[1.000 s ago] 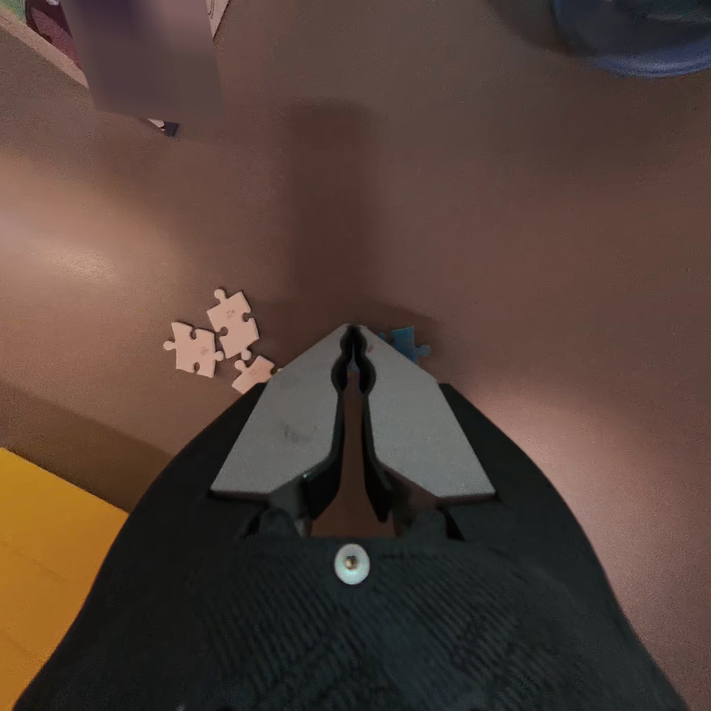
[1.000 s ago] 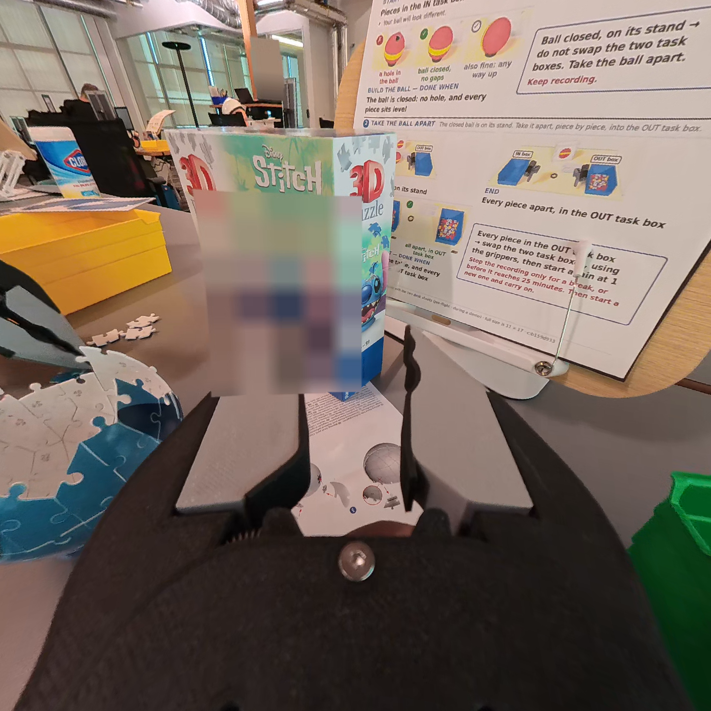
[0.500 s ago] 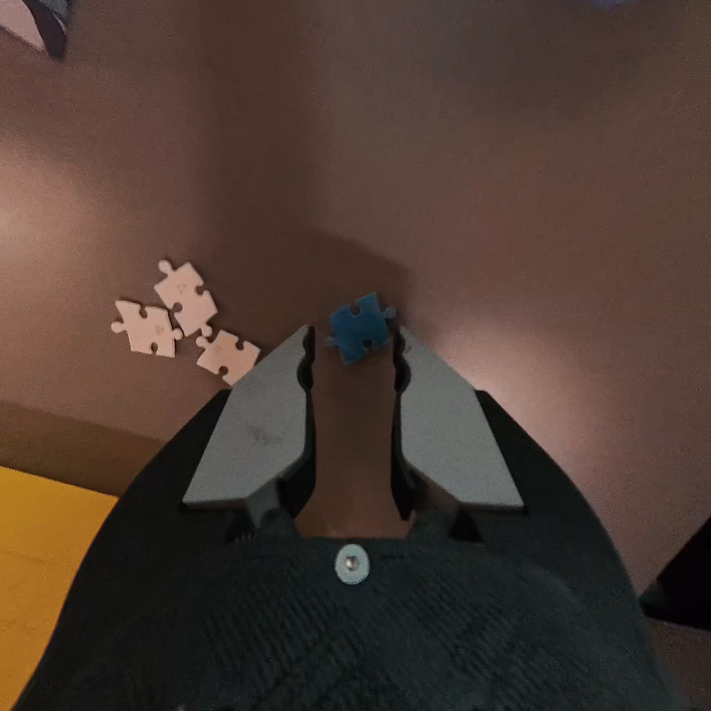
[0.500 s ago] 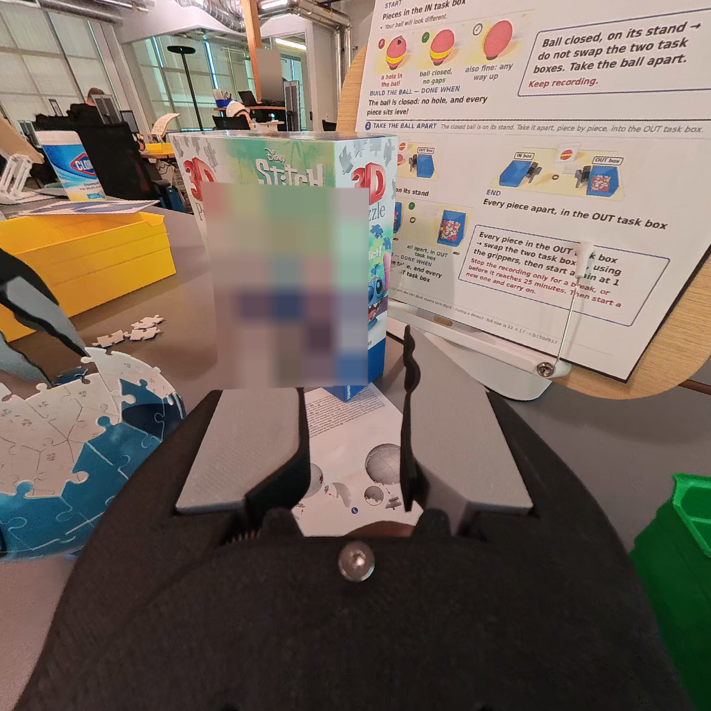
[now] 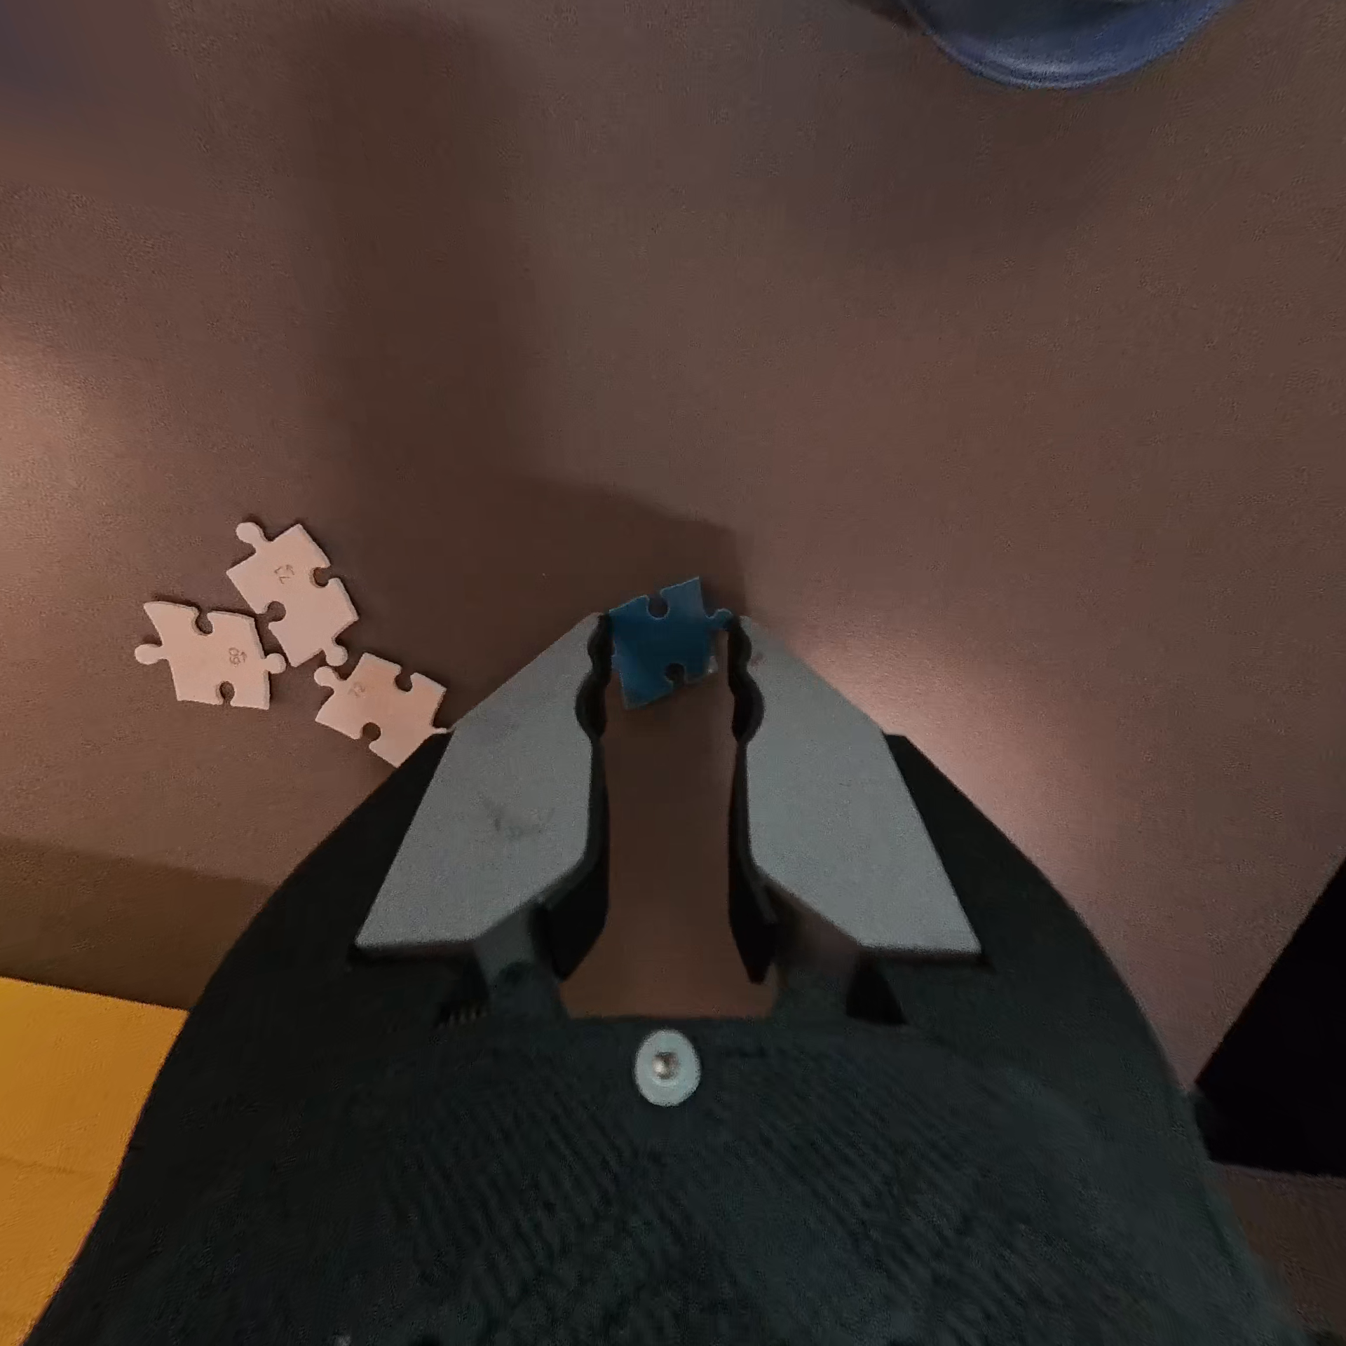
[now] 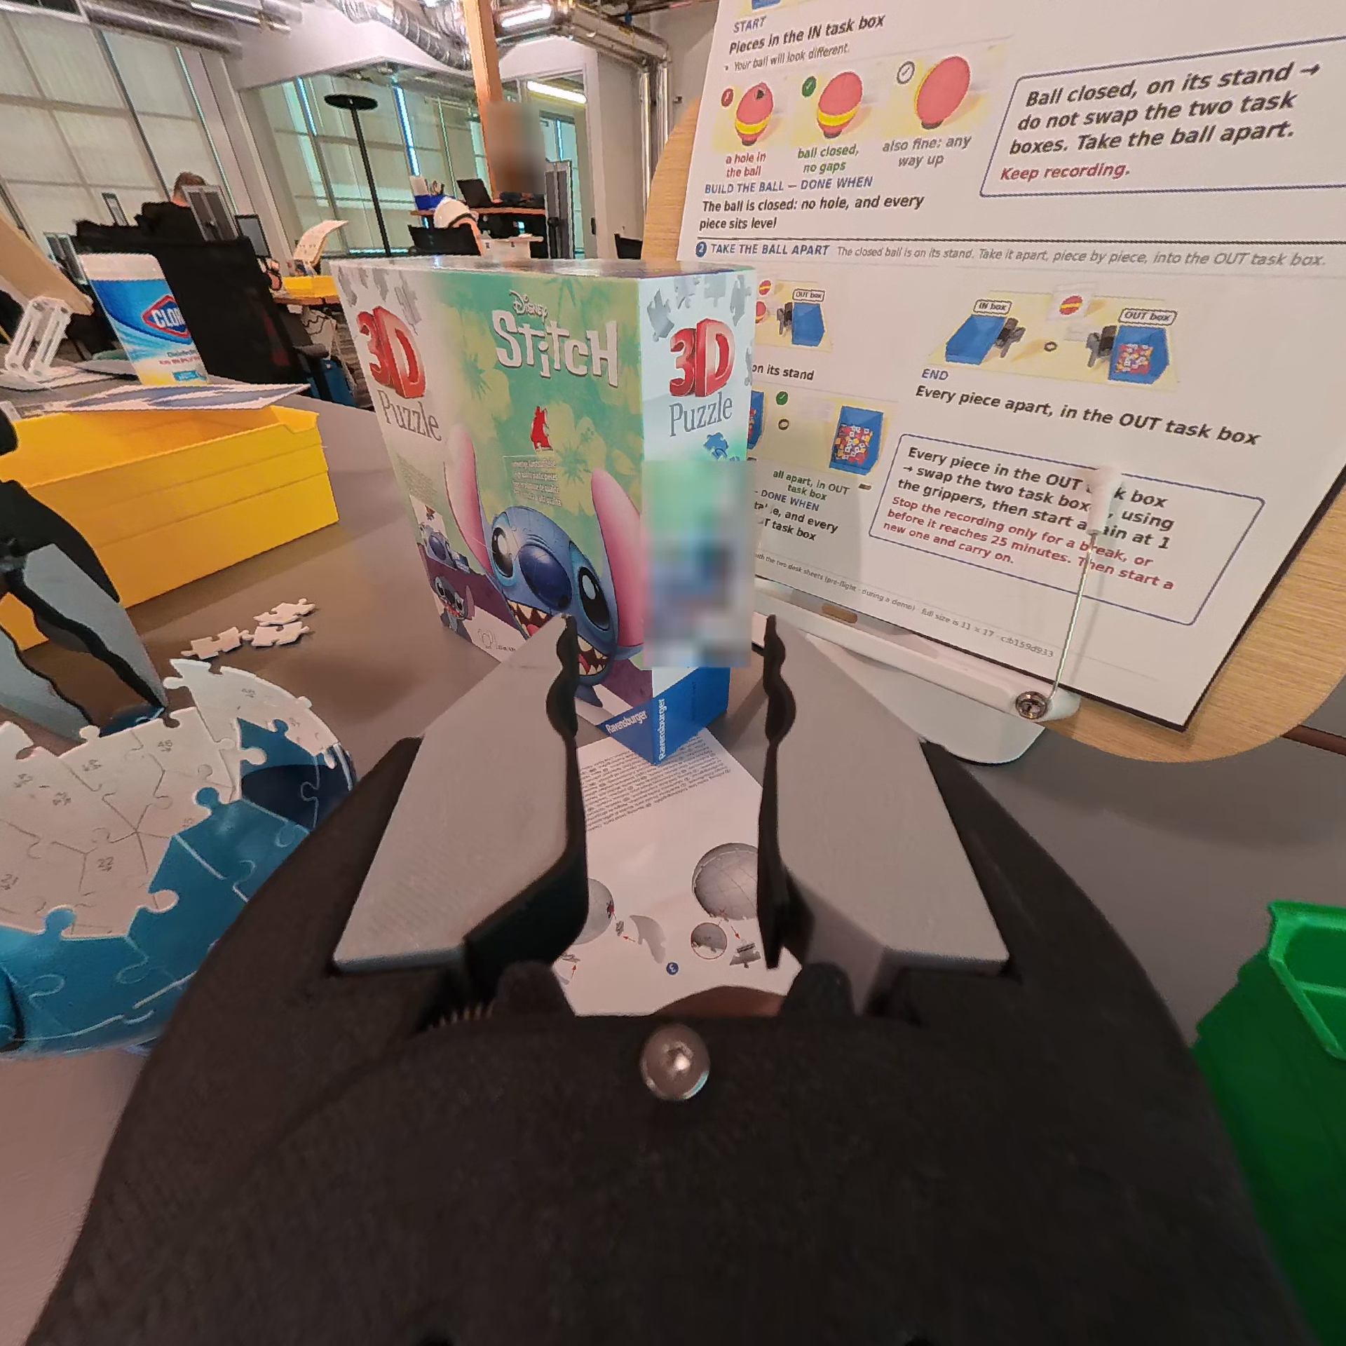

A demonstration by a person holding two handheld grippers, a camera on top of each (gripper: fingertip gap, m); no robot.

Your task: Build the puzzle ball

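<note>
In the left wrist view my left gripper [image 5: 666, 634] points down at the brown table. Its jaws stand narrowly apart, touching both sides of a blue puzzle piece [image 5: 655, 644] held between the fingertips. Three white pieces [image 5: 291, 634] lie just to its left. The half-built puzzle ball [image 6: 146, 837], white inside and blue outside, sits at the left of the right wrist view; its edge also shows in the left wrist view [image 5: 1056, 44]. My right gripper [image 6: 666, 641] is open and empty, hovering to the right of the ball.
The puzzle box [image 6: 546, 451] stands upright ahead of the right gripper, on an instruction leaflet [image 6: 655, 823]. A tilted instruction board [image 6: 1020, 328] is behind on the right. Yellow trays [image 6: 167, 495] are at the far left, a green bin [image 6: 1296, 1020] at the right. Tip to tip, the grippers are about 35 cm apart.
The left jaws were shut, opened over the blue piece, and have now narrowed onto its sides; the piece has turned between them. The right gripper stayed nearly still.
</note>
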